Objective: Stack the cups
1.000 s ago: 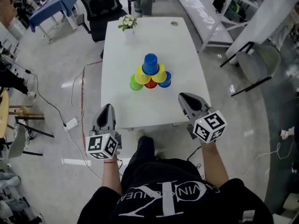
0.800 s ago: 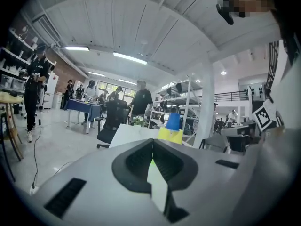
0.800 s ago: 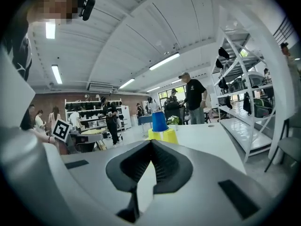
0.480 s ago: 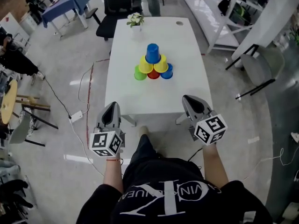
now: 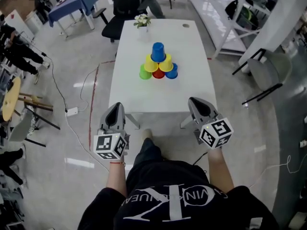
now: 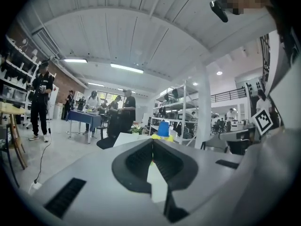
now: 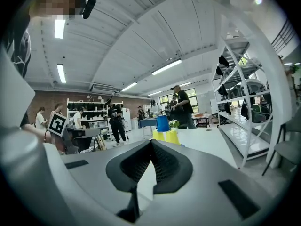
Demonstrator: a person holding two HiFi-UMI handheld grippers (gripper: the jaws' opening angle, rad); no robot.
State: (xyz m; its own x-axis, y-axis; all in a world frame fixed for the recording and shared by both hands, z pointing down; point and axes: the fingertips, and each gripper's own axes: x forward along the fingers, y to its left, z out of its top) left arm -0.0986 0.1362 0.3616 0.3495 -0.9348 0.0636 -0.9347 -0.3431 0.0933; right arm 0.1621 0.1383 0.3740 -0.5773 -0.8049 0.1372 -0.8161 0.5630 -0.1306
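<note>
A pyramid of cups stands on the far half of the white table (image 5: 139,97): a blue cup (image 5: 158,51) on top, two yellow cups (image 5: 150,64) under it, and a green cup (image 5: 145,73), a red cup (image 5: 158,74) and another blue cup (image 5: 172,71) at the bottom. My left gripper (image 5: 116,106) and right gripper (image 5: 194,101) hover short of the table's near edge, both shut and empty. The left gripper view has the jaw tips (image 6: 152,141) meeting below the far blue cup (image 6: 163,128). In the right gripper view the right gripper (image 7: 151,141) points at the blue cup (image 7: 163,123) and the yellow cups (image 7: 172,136).
A small vase of flowers (image 5: 142,22) stands at the table's far end. A black office chair (image 5: 115,28) sits beyond the table, with a blue table (image 5: 72,4) further left. A cable (image 5: 72,111) trails over the floor at the left. White shelving (image 5: 225,18) runs along the right. People stand at the far left.
Both grippers have drawn back from over the table's near edge to short of it, and the table and cups now lie farther off. The pyramid is unchanged.
</note>
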